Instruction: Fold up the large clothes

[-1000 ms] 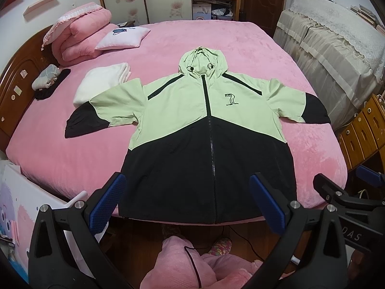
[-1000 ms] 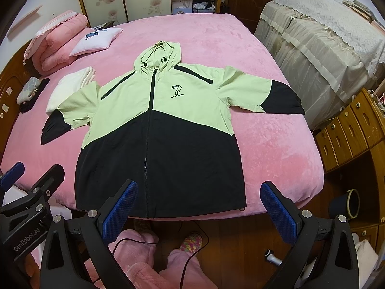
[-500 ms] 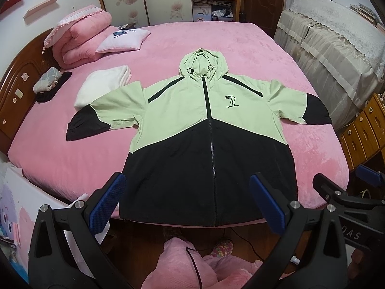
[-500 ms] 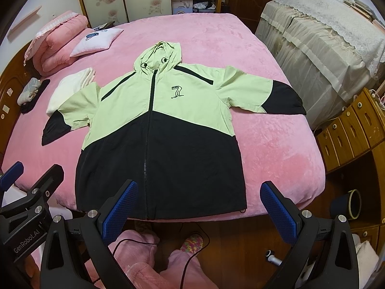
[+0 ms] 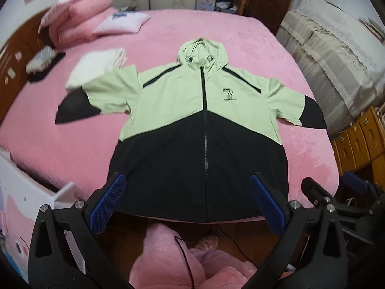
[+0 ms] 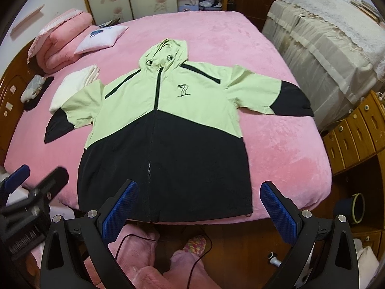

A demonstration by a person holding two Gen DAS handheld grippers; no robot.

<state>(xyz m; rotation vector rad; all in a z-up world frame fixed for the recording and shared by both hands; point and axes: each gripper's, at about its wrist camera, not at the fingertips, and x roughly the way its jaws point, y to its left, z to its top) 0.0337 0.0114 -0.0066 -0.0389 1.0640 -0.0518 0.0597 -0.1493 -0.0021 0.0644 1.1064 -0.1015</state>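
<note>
Left wrist view shows the left claw [image 5: 187, 202] spread wide, its blue pads [image 5: 107, 203] held apart above the near edge of the bed [image 5: 240, 36] and pinching nothing. Right wrist view shows the right claw [image 6: 199, 207] likewise spread and empty, poised over the same edge; each claw appears at the margin of the other's view.

Just beyond both claws lies the jacket [image 5: 204, 125], flat and front-up on the pink bed cover, zipped shut. Its long axis runs away from the cameras: the black hem sits at the near edge of the bed and the green hood [image 6: 164, 53] points toward the far end. Both sleeves are stretched out sideways, green at the shoulder and black at the cuff. On the chest beside the zip is a dark logo [image 6: 183, 90] shaped like a 7, with small lettering beneath it too fine to read.

Beside one sleeve rests a folded white cloth [image 6: 74, 84]. Farther off are a white pillow [image 6: 101, 39] with a blue print and a rolled pink quilt [image 6: 60, 38]. A dark cup [image 6: 351, 208] stands on the floor by wooden drawers [image 6: 356, 130]; its contents cannot be made out.
</note>
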